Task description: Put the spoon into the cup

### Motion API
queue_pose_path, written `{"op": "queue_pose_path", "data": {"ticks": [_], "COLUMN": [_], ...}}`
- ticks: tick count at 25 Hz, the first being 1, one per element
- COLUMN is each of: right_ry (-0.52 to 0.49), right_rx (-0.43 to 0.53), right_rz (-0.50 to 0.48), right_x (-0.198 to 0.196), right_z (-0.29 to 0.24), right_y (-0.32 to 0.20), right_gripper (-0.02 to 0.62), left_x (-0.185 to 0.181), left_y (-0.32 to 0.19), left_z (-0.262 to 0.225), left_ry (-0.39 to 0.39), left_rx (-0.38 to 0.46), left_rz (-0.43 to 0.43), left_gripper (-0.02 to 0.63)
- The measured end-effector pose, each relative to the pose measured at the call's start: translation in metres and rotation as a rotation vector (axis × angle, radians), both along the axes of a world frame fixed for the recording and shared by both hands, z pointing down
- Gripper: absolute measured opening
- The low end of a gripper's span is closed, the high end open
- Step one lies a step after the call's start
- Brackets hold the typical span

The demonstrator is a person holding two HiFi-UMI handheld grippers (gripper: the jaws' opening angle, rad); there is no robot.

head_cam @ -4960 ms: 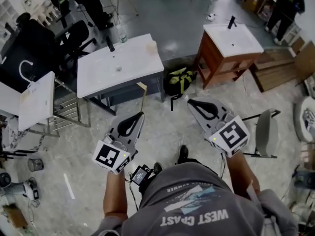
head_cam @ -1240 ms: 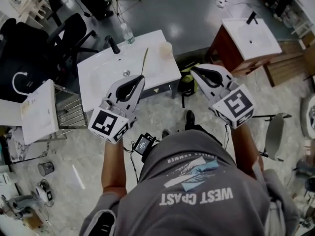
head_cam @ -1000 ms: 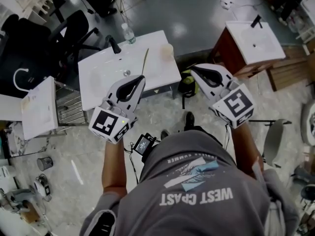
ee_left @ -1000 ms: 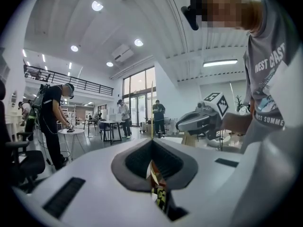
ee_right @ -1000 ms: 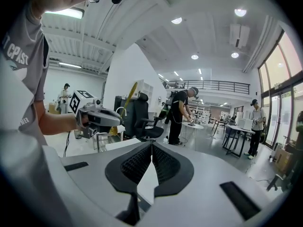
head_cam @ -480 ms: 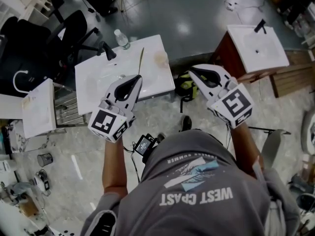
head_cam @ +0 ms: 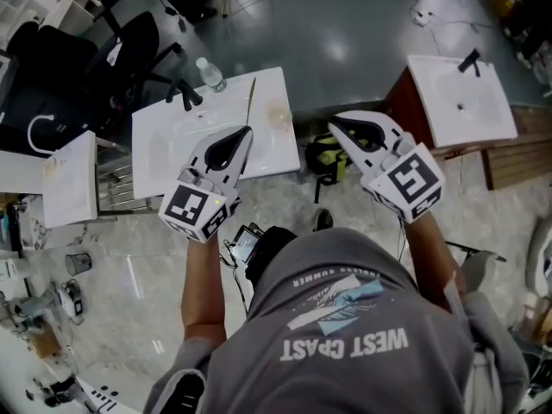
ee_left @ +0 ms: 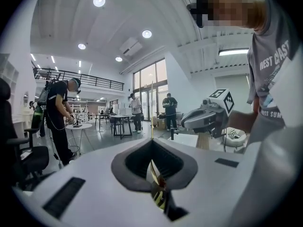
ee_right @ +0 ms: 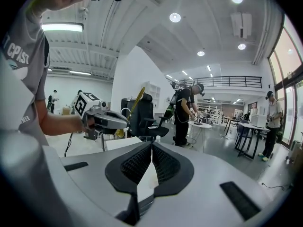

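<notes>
Spoon point(head_cam: 251, 98) is clamped between the shut fingers of the left gripper point(head_cam: 244, 133) and is held out past their tips over the white sink top point(head_cam: 164, 145), near the cup point(head_cam: 278, 113) standing there. The right gripper point(head_cam: 333, 120) is held beside the sink top, fingers pressed together on nothing.

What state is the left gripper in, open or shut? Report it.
Shut: the left gripper has its jaws closed on the thin gold metal spoon, whose handle juts past their tips over the white sink top.
</notes>
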State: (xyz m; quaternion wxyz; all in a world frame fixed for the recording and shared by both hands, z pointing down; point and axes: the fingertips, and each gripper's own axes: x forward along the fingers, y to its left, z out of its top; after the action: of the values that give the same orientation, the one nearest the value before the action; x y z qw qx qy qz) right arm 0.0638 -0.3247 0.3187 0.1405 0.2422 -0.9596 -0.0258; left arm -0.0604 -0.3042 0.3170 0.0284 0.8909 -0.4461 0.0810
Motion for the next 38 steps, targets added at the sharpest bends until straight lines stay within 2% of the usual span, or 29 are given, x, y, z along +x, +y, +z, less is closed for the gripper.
{"op": "queue_pose_path", "data": {"ticks": [7,11,24,38], "right_ry": [0.011,0.02,0.039,0.054], "right_rx": [-0.049,-0.047,-0.098,-0.163], "right_rz": [0.003,0.024,0.07,0.106], "right_x": [0.005,0.003,-0.011,-0.026], "right_z": [0.021,0.024,0.035,0.059], "right_y": [-0.019,-0.031,-0.065,-0.084], "right_gripper": [0.032,0.032,0.032,0.032], "left_x": [0.006,0.004,-0.008,-0.019], "left_y": [-0.027,-0.045,-0.097,-0.128], "left_z": [0.03,0.043,0.056,0.086], "left_ry": [0.007,0.007,0.025,0.047], "left_rx": [-0.045,-0.059,-0.091,-0.144], "left_rz": [0.007,0.028,0.073,0.102], "left_gripper": [0.0,0.0,0.0,0.0]}}
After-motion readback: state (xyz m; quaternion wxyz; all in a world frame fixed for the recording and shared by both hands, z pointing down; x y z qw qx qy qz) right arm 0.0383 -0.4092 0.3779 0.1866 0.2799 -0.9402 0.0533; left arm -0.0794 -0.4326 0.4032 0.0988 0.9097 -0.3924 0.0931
